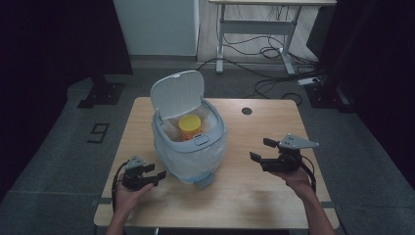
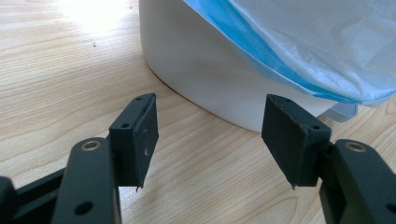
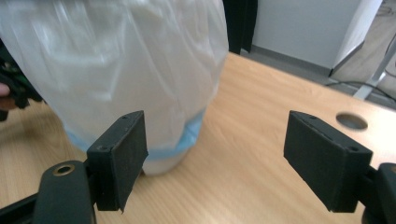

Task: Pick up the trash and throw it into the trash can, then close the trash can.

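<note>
A small white bin [image 1: 190, 147] lined with a translucent bluish bag stands on the wooden table [image 1: 254, 196], its flip lid [image 1: 176, 93] raised. A yellow container [image 1: 190, 126] with an orange cap sits inside it. My left gripper [image 1: 159, 175] rests low at the bin's left front, open with nothing between its pads [image 2: 140, 135], facing the bin's white base [image 2: 201, 70]. My right gripper [image 1: 262, 150] hovers to the right of the bin, open wide and empty, pointing toward the bagged bin [image 3: 135, 70].
A round cable hole [image 1: 246, 111] lies near the table's far right edge. Beyond the table are a white cabinet [image 1: 156, 27], a desk frame [image 1: 254, 29] and loose cables on the floor. Bare tabletop spreads between the bin and the right gripper.
</note>
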{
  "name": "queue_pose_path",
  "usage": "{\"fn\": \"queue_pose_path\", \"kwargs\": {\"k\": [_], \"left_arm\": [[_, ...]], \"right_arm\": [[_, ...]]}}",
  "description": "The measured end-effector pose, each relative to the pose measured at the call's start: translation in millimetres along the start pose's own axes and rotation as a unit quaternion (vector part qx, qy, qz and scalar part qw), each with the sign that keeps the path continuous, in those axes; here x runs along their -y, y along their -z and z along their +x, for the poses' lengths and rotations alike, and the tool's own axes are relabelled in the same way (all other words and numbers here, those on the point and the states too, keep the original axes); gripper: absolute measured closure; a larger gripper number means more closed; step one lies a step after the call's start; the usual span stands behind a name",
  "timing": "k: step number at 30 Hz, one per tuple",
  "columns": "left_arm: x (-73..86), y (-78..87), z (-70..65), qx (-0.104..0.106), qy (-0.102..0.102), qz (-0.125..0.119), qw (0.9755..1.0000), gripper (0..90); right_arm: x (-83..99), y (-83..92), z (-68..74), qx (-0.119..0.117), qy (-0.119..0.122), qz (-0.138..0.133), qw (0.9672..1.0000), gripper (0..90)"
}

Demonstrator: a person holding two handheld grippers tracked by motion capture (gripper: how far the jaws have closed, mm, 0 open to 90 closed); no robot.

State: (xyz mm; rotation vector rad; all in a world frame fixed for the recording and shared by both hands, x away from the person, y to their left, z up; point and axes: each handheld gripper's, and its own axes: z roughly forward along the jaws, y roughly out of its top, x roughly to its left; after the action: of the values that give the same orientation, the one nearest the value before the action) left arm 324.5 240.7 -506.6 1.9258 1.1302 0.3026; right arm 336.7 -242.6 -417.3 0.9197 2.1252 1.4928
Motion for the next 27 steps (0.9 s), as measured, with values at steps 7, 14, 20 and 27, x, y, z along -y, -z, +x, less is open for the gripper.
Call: {"fn": "queue_pose_path", "kwargs": {"k": [7,14,20,27], "left_arm": [[-1.1,0.6,-1.2,0.000,0.001,-0.002,1.0000,36.3],[-6.3,12.2,-4.1,0.000,0.008,-0.026,0.9996,36.2],[-16.7,28.2,-6.2,0.011,0.018,-0.055,0.9982,35.1],[-31.3,48.2,-7.3,0.019,0.023,-0.088,0.9956,34.5]], "right_arm": [[24.9,-0.8,-4.8,0.005,-0.015,0.011,0.9998,21.3],[32.5,-2.1,-3.0,0.005,-0.015,0.014,0.9998,21.3],[44.1,-2.9,-2.2,0.003,-0.019,0.022,0.9996,21.4],[64.4,-0.7,-5.1,0.009,-0.031,0.041,0.9986,21.4]]}}
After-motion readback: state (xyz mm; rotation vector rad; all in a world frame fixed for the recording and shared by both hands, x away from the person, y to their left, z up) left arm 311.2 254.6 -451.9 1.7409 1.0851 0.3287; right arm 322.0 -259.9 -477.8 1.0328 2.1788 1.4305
